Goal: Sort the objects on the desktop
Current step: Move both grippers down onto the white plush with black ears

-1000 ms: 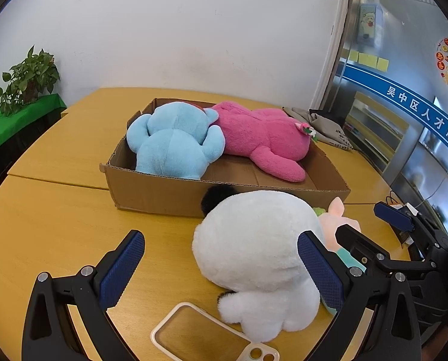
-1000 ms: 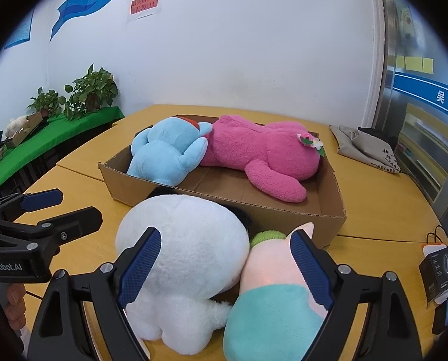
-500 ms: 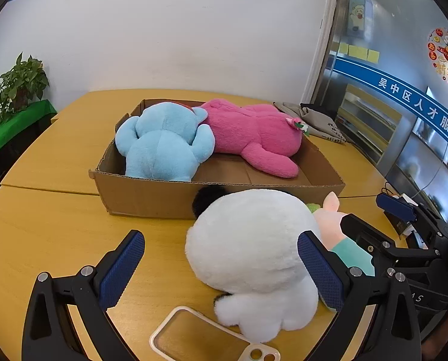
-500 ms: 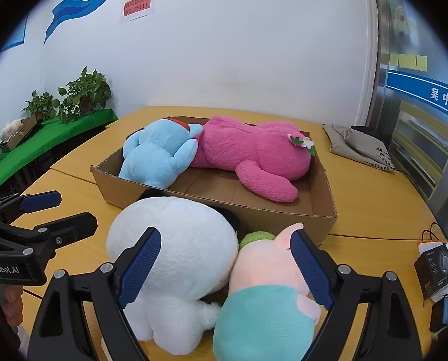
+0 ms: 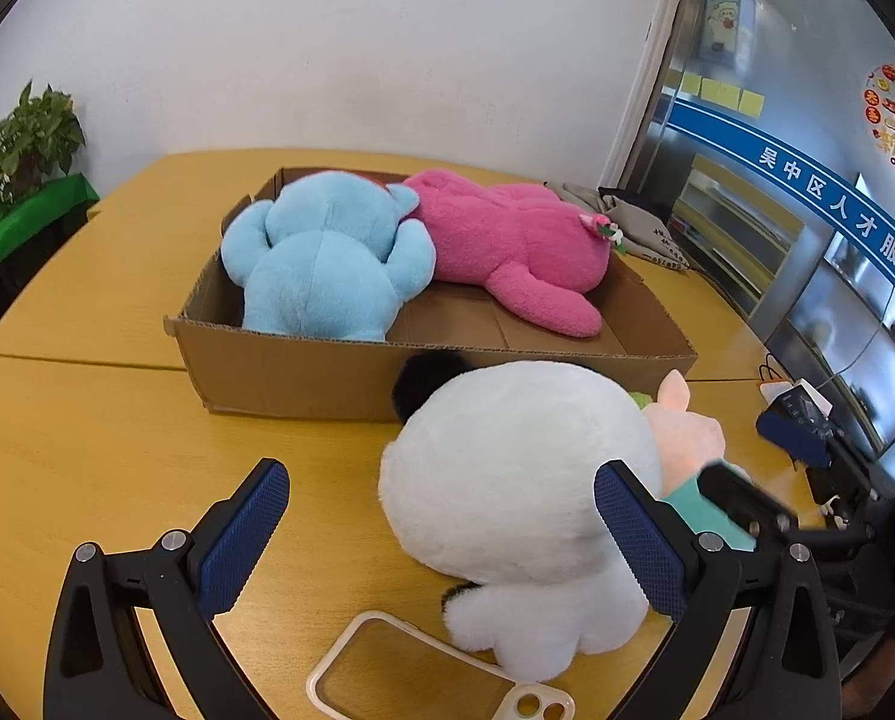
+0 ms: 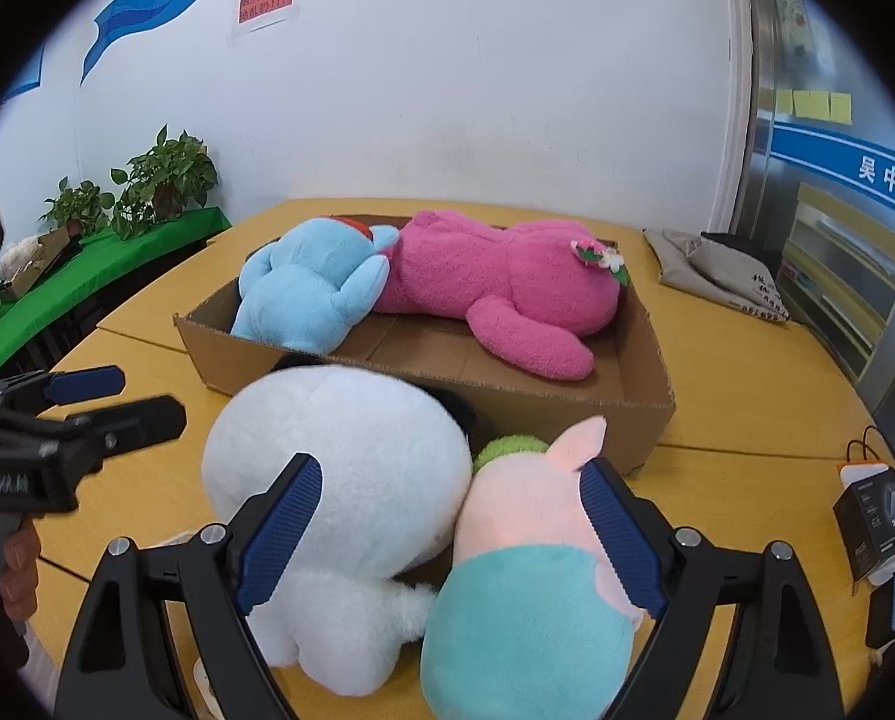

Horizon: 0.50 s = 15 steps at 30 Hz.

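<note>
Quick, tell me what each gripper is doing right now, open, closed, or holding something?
Left gripper: open, holding nothing, beside the white plush toy.
Right gripper: open, holding nothing, above the pink plush toy in teal clothing.

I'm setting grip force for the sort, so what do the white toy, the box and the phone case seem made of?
White plush toy: soft, matte, fuzzy pile fabric, probably stuffed; rounded shape.
Cardboard box: brown corrugated cardboard; fluting shows along its cut top edge.
Phone case: clear middle through which the table shows, cream rim, smooth; likely silicone or plastic, but I cannot tell which.
</note>
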Available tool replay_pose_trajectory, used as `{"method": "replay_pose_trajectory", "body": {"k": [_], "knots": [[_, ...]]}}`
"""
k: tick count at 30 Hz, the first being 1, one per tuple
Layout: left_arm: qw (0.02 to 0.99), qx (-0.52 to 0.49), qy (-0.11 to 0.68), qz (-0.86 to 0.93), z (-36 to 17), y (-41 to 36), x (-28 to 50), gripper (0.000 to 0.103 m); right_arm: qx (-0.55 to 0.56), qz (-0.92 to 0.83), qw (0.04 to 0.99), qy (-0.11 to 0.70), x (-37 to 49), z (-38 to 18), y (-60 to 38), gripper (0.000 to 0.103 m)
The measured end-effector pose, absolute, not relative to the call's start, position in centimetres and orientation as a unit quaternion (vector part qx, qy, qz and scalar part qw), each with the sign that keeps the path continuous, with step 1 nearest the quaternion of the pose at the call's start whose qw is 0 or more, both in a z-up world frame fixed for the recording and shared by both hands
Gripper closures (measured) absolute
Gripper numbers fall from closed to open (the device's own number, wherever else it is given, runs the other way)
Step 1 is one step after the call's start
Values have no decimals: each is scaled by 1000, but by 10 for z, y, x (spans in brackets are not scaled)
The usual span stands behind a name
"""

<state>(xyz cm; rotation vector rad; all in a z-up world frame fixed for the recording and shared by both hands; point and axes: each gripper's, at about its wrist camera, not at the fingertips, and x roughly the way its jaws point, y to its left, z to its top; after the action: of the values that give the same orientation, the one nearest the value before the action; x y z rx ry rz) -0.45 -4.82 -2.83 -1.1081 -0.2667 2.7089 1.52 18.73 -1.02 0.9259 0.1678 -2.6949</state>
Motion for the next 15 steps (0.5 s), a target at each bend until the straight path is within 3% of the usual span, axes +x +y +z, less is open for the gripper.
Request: {"method": "replay_pose_trajectory", "body": {"k": [9,15], "knots": [[168,-436,-143,872,-66,-54,-48,0,386,-890,242,37,23,-57,156,15],[242,-443,-185,843,-79,-51,-64,0,393,-888,215,106,15,-77,121,13]]}}
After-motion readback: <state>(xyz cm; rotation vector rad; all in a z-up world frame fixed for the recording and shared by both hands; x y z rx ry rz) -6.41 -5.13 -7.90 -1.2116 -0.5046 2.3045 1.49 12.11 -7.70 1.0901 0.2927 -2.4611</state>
